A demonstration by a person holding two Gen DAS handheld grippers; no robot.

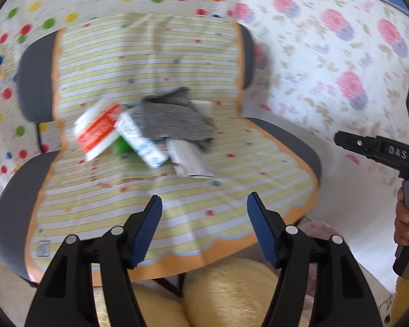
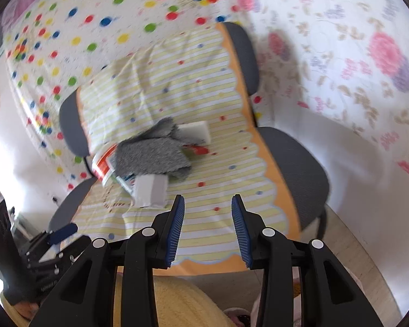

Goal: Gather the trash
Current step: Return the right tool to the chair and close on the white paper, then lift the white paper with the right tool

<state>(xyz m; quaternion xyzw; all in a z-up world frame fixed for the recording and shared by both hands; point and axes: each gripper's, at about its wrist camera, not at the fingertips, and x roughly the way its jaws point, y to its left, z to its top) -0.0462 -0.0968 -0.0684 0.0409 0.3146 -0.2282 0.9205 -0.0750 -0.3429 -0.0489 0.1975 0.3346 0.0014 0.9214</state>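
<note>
A grey chair (image 1: 32,87) draped with a yellow-striped cloth (image 1: 155,62) carries the trash in a heap at the seat's middle. From the left of the heap: a red-and-white box (image 1: 96,130), a blue-printed white carton (image 1: 141,141), something green (image 1: 120,145), perhaps a wrapper, under them, a grey rag (image 1: 174,117) on top, and a white packet (image 1: 189,160) at the near edge. The left tool (image 1: 204,230) hangs spread and empty over the seat's front edge. The right tool (image 2: 208,230), also spread, holds nothing, near the packet.
</note>
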